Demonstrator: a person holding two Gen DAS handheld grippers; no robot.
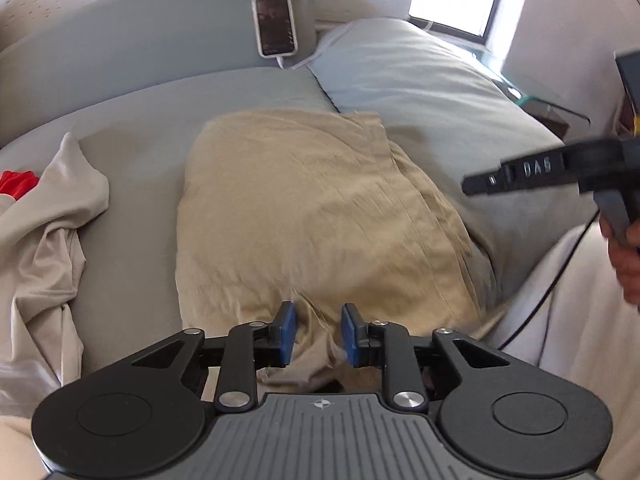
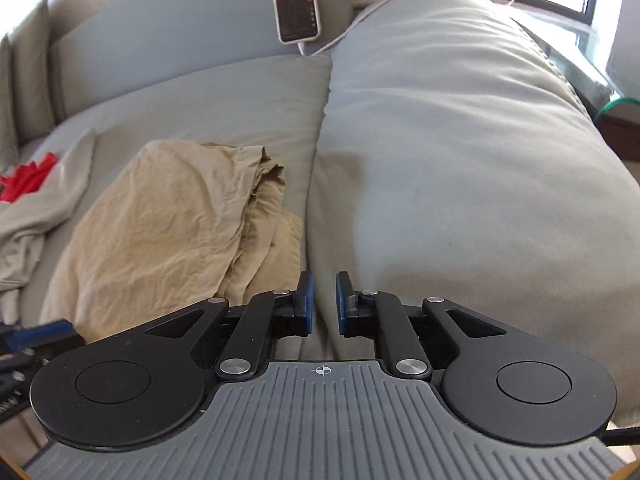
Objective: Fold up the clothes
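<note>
Releasing, by the look of it: left hand-held gripper [image 1: 318,334] narrowly parted over the near edge of the tan garment [image 1: 320,208], pads clear of cloth; right hand-held gripper [image 2: 322,304] likewise narrow, empty, beside it on the bed [image 2: 240,92]. Folded, judging by layered edges. Next: reaching for the beige pile [image 1: 44,240] beyond, left.

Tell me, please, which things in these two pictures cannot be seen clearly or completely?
- Tan garment: its near end is hidden behind the left claw in the left wrist view; what garment it is stays unclear.
- Red item: cut off by the left edge and partly covered by the beige garment.
- Phone: screen too dark and small to read.
- Right claw: blurred in the left wrist view.
</note>
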